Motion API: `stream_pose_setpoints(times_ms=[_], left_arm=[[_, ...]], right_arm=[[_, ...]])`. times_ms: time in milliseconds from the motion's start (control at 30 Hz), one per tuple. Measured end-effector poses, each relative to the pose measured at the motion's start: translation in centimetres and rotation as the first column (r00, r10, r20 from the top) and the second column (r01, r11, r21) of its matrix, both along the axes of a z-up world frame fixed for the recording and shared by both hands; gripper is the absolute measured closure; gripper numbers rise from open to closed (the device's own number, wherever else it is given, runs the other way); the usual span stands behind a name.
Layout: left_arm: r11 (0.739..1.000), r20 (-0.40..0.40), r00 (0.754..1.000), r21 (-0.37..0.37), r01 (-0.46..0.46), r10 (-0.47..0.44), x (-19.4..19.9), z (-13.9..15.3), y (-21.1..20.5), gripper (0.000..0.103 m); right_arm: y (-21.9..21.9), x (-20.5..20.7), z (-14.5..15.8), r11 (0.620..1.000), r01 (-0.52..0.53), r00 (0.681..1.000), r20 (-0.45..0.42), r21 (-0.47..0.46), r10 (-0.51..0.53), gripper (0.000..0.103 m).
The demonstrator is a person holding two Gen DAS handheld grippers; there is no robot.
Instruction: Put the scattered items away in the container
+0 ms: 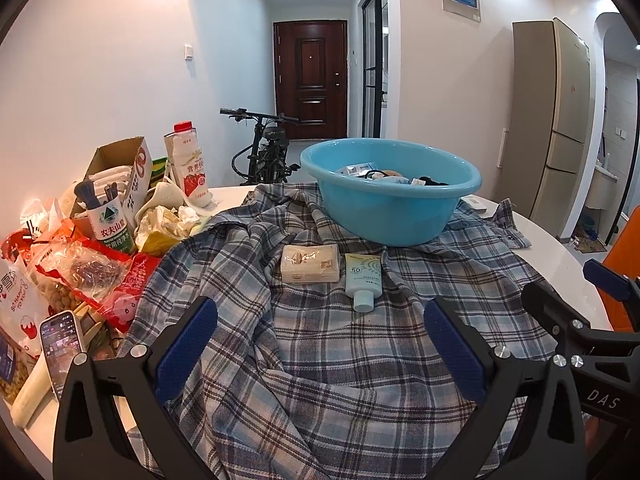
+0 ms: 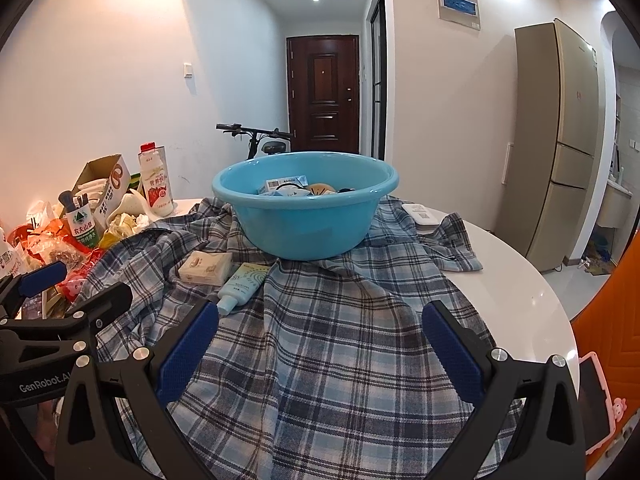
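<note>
Left wrist view: left gripper [image 1: 320,354] spread wide, empty, above plaid shirt [image 1: 320,380]; tissue pack [image 1: 310,263] and sunscreen tube [image 1: 363,278] straight ahead, side by side, just before blue basin [image 1: 390,192]. Basin contents mostly hidden behind rim.

Right wrist view: right gripper [image 2: 320,354] likewise wide, empty; tube [image 2: 242,286] and pack [image 2: 206,268] ahead-left, near left finger [image 2: 188,354]. Label text unreadable.

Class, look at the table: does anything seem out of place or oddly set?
Yes. The blue basin sits on a rumpled plaid shirt, not on bare table. A tissue pack and sunscreen tube lie loose on the shirt, outside the basin.
</note>
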State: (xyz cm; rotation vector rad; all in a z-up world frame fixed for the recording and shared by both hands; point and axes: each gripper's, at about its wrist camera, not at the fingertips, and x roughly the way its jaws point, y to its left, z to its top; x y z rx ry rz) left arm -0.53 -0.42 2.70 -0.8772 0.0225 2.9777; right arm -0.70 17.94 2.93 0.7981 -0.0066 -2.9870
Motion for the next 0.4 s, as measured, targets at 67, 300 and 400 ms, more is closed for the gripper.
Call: stream_pose_setpoints(times_ms=[67,300,400], left_arm=[[1.0,0.0,1.0,0.0,-0.001,0.001,0.01,0.0,0.0,0.0],[1.0,-0.012,1.0,0.001,0.001,-0.001,0.08,0.03,-0.11,0.0],[1.0,-0.011,1.0,0.003,0.0,0.0,0.03,0.0,-0.14,0.0]], right_arm=[[-0.1,0.02,-0.08,1.0,-0.001,1.0,0.001,0.003,0.001,0.0],[-0.12,0.03,-0.05,1.0,-0.001,1.0,0.002,0.003,0.001,0.0],[-0.17,0.05,-0.05,1.0,0.0,1.0,0.002,0.006,0.0,0.0]])
